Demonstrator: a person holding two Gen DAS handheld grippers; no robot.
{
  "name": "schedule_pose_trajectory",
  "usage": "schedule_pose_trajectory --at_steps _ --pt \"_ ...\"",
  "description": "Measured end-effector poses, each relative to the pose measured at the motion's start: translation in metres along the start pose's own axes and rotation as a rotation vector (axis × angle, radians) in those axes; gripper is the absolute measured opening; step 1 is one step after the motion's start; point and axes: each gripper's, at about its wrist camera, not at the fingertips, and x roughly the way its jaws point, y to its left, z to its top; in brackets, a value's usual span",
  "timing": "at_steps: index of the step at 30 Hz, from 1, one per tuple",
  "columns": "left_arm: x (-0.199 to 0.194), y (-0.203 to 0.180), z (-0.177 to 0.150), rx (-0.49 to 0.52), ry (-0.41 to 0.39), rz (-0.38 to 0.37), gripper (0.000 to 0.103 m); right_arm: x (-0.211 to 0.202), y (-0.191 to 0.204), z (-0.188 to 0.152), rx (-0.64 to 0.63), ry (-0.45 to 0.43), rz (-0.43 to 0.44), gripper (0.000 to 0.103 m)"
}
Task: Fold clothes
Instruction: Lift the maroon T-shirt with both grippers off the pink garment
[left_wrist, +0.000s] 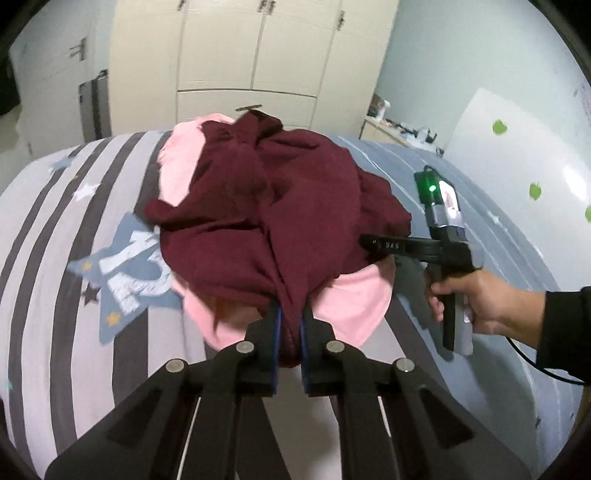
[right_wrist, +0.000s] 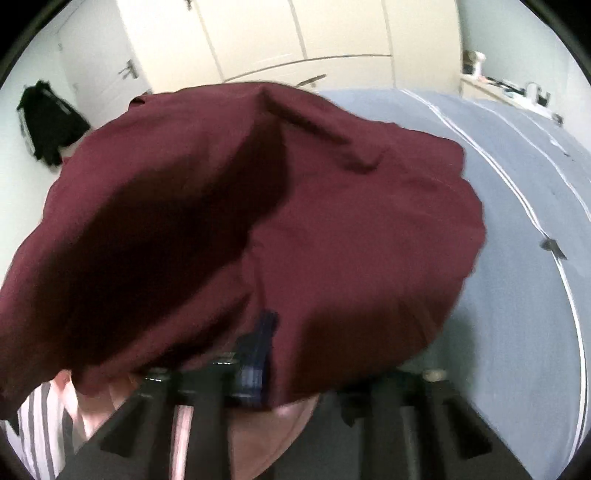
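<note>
Left gripper (left_wrist: 290, 325): jaws clenched on near fold of maroon garment (left_wrist: 266, 206); cloth bunched between pads. Right gripper (left_wrist: 369, 242): jaws clenched on right edge of same garment, as judged from blurred right wrist view. Garment crumpled on bed (left_wrist: 55, 258), over pink garment (left_wrist: 354, 306). Judged soft, light, limp, not slippery; hems or corners best taken. No clear long axis; heap runs roughly away toward wardrobe (left_wrist: 251, 48).

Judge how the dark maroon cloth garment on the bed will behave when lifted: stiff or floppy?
The dark maroon cloth garment is probably floppy: it bunches between the left gripper pads. It likely sags between grips, draping over the right gripper. It may drag the pink garment beneath.
</note>
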Motion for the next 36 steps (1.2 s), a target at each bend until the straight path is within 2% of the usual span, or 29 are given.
schedule_pose_trajectory --at_steps 4,10,16,18,20,23,28,31,33,36 --pt "-0.022 0.000 -0.012 -0.035 -0.029 0.008 0.006 -0.018 -0.001 -0.004 -0.031 -0.017 0.023 0.008" --pt "-0.079 -0.004 -0.035 -0.082 -0.073 -0.002 0.006 -0.095 0.004 -0.028 -0.038 -0.108 0.107 0.008" --pt "-0.156 -0.023 -0.086 -0.120 -0.057 -0.019 0.006 -0.170 0.001 -0.107 -0.100 -0.104 0.116 0.004" --pt "-0.175 -0.033 -0.109 -0.138 -0.014 -0.030 0.006 -0.200 -0.011 -0.142 -0.078 -0.107 0.117 0.004" --pt "-0.195 -0.047 -0.138 -0.155 0.042 -0.033 0.006 -0.228 -0.023 -0.183 -0.030 -0.074 0.125 0.004" --pt "-0.221 -0.062 -0.184 -0.200 0.136 -0.010 0.006 -0.266 -0.023 -0.241 -0.063 -0.014 0.103 0.003" --pt "-0.268 -0.075 -0.273 -0.281 0.329 0.088 0.006 -0.329 -0.020 -0.354 -0.028 0.157 0.103 0.003" --pt "-0.299 -0.089 -0.328 -0.282 0.457 0.140 0.006 -0.365 -0.014 -0.423 0.000 0.276 0.097 0.003" --pt "-0.313 -0.100 -0.356 -0.276 0.524 0.159 0.006 -0.381 -0.009 -0.459 0.003 0.348 0.090 0.003" --pt "-0.321 -0.108 -0.371 -0.241 0.551 0.189 0.011 -0.397 0.001 -0.499 -0.026 0.403 0.081 0.003"
